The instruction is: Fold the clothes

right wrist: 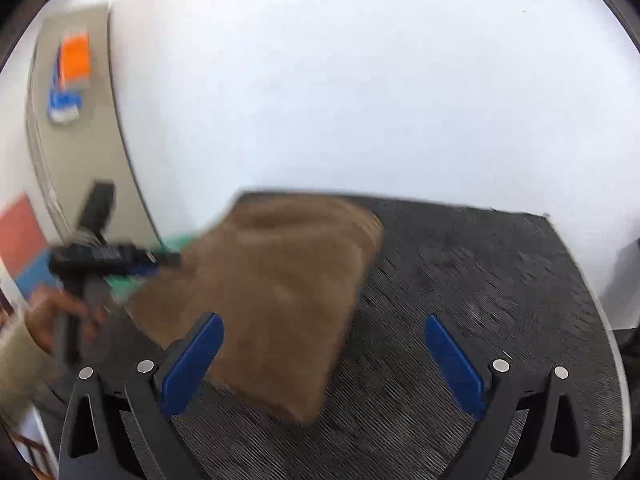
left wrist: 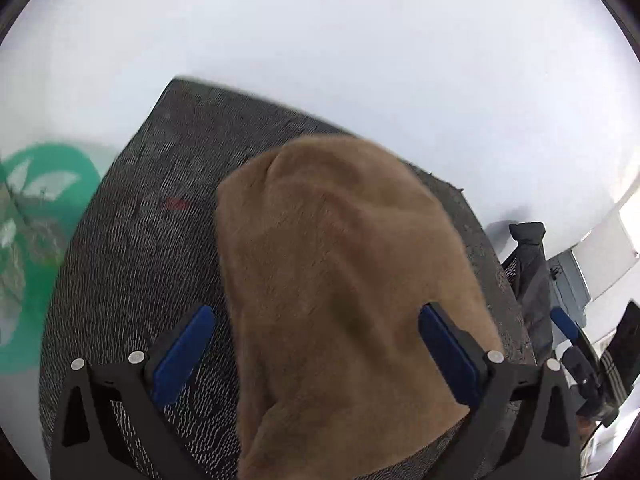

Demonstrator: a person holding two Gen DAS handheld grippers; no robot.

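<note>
A folded tan fleece garment point(left wrist: 340, 280) lies on a dark woven mat point(left wrist: 140, 260). In the left wrist view my left gripper point(left wrist: 316, 324) is open, its blue pads either side of the garment's near end, above it. In the right wrist view the garment point(right wrist: 272, 292) lies on the mat point(right wrist: 460, 272) to the left; my right gripper point(right wrist: 324, 332) is open and empty, its left pad point(right wrist: 196, 364) over the garment's near edge. The left gripper point(right wrist: 160, 260) shows at the garment's left edge, held by a hand. The view is blurred.
The mat lies on a white table point(left wrist: 360, 60). A green patterned object point(left wrist: 36, 216) sits left of the mat. A dark chair and grey cabinet point(left wrist: 560, 272) stand at the right. A beige board with orange and blue items point(right wrist: 72, 72) is far left.
</note>
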